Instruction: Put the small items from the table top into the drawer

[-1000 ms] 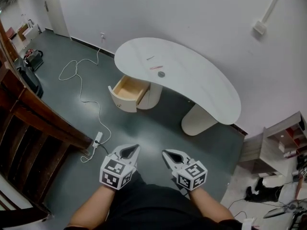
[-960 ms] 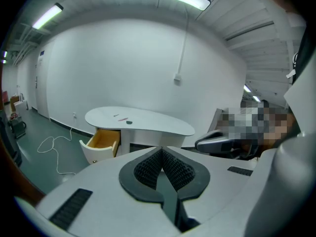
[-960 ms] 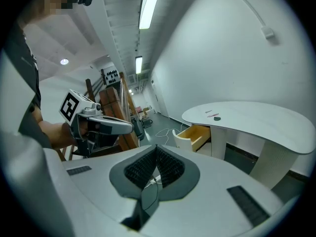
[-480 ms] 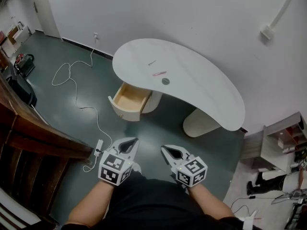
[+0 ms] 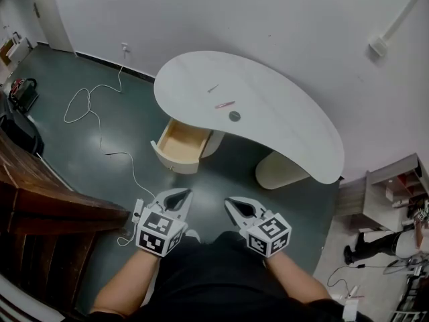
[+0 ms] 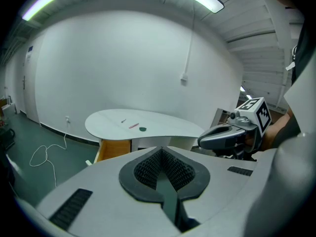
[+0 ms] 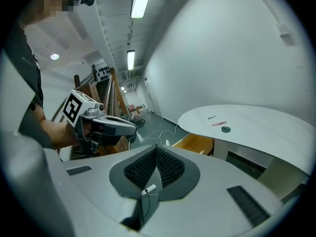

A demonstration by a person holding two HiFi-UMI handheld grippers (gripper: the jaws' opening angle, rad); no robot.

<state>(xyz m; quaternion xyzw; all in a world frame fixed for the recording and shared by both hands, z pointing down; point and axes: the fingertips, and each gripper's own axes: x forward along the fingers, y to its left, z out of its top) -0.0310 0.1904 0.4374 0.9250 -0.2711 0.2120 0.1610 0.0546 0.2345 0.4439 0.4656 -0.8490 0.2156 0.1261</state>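
Observation:
Three small items lie on the white curved table (image 5: pixel 281 123): a thin dark piece (image 5: pixel 212 88), a pink stick (image 5: pixel 224 104) and a dark round disc (image 5: pixel 234 116). The same disc (image 6: pixel 142 129) (image 7: pixel 225 129) shows in both gripper views. Under the table's left end a wooden drawer (image 5: pixel 179 141) stands pulled out with nothing visible inside. My left gripper (image 5: pixel 178 195) and right gripper (image 5: pixel 233 204) are held side by side low in the head view, well short of the table. Both are shut and hold nothing.
A white cable (image 5: pixel 94 123) runs across the dark floor to a power strip (image 5: pixel 137 210) near my left gripper. A dark wooden railing (image 5: pixel 47 203) stands at left. A shelf unit (image 5: pixel 392 186) with clutter sits at right.
The head view has swung slightly, so the table and drawer sit a little lower and more central. Both grippers stay shut, holding the same pose.

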